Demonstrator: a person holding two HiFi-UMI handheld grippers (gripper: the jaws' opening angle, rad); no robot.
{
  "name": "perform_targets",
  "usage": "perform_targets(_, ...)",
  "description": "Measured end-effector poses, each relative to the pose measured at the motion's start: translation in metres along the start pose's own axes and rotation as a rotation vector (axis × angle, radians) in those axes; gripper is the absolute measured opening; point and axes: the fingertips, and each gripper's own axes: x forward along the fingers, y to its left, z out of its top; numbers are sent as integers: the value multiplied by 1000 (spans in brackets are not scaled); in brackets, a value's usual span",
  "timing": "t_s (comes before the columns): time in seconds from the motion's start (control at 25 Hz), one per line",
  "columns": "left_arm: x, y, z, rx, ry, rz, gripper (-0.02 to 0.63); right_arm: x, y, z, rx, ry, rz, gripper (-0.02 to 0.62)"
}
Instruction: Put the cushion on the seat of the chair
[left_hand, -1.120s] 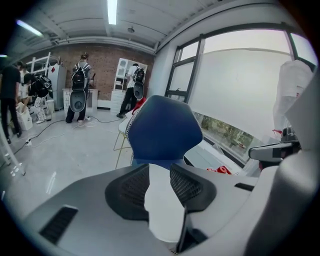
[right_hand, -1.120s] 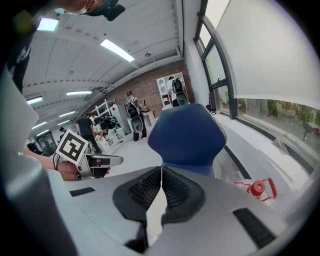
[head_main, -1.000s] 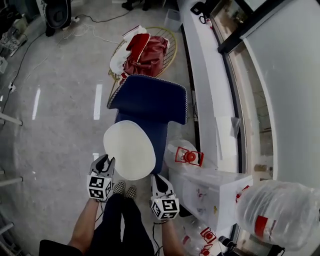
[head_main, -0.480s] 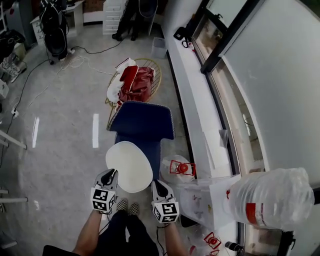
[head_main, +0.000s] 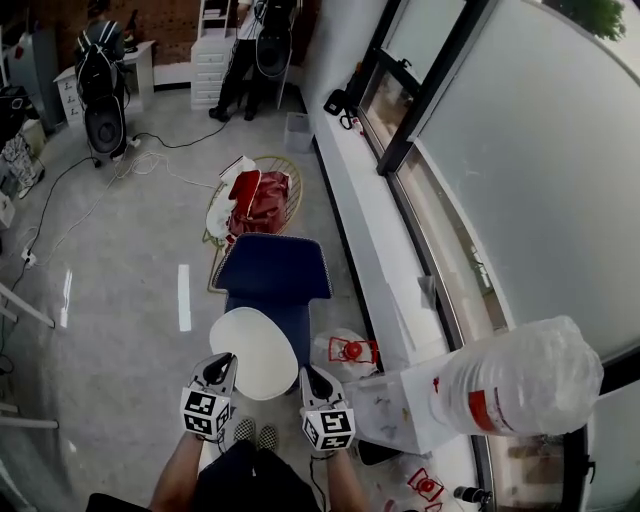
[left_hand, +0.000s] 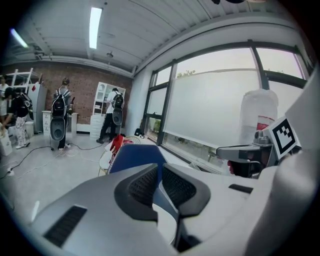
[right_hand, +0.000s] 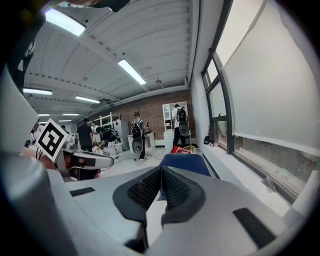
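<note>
Cushion: white, oval and thin. Hanging in the air just in front of the blue chair, overlapping its near part in the head view, not yet lying on the seat.

Grip: pinching the near rim from both sides, with the left gripper at the rim's left and the right gripper at its right. On the left, just having been closing the jaws, now bringing the pads all but together, seemingly on the cushion's thin edge. On the right, likewise pressing the pads together on that edge.

Step in hand, as judged: carrying the lifted cushion toward the chair.

Next move, as judged: reaching forward with both grippers level with each other, bringing the cushion over the seat, lowering it flat, and only then parting the jaws. Calling for equal travel of the two hands, guarding against tilting or slipping out of one pinch.

Head view alone: showing the cushion's whole outline, both grippers at its rim, and a big clear water jug at the right.

Gripper views alone: showing the ribbed pads closed, a mere white strip of cushion beneath them, the chair's blue back standing upright beyond, and people by the far brick wall. Not showing where the seat is lying under the cushion.
</note>
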Motion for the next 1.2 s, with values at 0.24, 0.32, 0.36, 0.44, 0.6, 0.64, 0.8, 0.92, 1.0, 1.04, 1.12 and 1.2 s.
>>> perform_targets(0.24,-23,-14,30,20,-47,-27,36,-26,14,18,-55,-24,0,29)
perform_targets(0.32,-30,-18,38,29,-60,-37,35,-32,17,26,-73,-33,-1,29)
perform_targets(0.36,-34,-20,41,37,-64,-40,35,-36,19,29,-77,-38,-3,29)
perform_targets(0.44,-41,-22,47,60,-73,-45,34,-41,22,36,-81,-52,-9,29)
perform_targets(0.6,-55,-29,56,91,-94,-53,31,-50,30,46,-88,-77,-4,29)
perform_targets(0.64,-58,-31,57,95,-99,-56,31,-52,32,48,-94,-82,-2,29)
perform_targets(0.8,-68,-40,59,103,-116,-71,31,-60,40,49,-98,-90,2,29)
perform_targets(0.92,-72,-44,62,113,-127,-88,31,-62,43,51,-92,-97,0,29)
perform_targets(1.0,-74,-46,64,123,-129,-95,31,-62,44,53,-90,-105,-1,29)
perform_targets(1.04,-75,-46,65,128,-131,-96,31,-61,44,53,-91,-108,-1,29)
perform_targets(1.12,-76,-46,66,132,-133,-98,31,-61,43,54,-92,-111,-2,29)
perform_targets(1.2,-77,-44,66,130,-130,-98,31,-60,43,55,-90,-112,-3,29)
